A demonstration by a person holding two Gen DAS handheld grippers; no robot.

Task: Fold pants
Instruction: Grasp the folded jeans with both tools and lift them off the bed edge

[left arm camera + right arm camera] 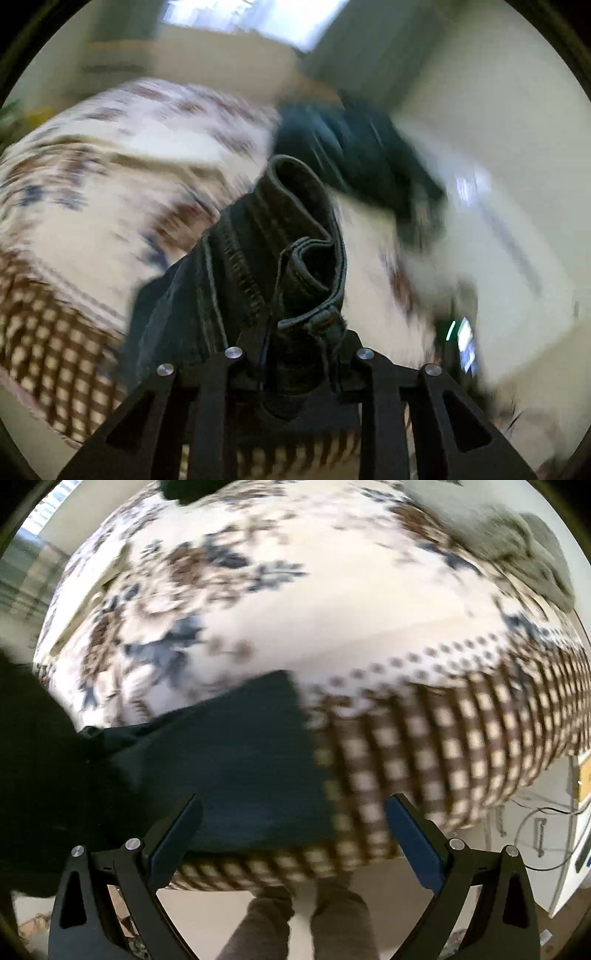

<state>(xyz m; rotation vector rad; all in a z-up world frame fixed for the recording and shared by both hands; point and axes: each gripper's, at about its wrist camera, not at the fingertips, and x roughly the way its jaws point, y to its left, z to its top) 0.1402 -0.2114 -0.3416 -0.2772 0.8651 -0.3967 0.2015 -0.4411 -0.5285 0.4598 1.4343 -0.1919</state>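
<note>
bed point(369, 602) w/ a white floral cover, brown-checked border point(461, 746) along its edge. bright window point(258, 14) up top, daylight coming in. pale walls point(498, 92), light floor point(229, 897). grey blanket point(524, 546) at far corner, cables point(535, 819) near bed.

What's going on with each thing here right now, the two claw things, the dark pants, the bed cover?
Left hand-held gripper: shut on the pants' waistband.
Right hand-held gripper: open, holding nothing, above the bed's edge.
Pants: dark, waistband bunched and lifted; another part lies flat on the bed.
Bedspread: spread over the bed, patterned, blurred.
</note>
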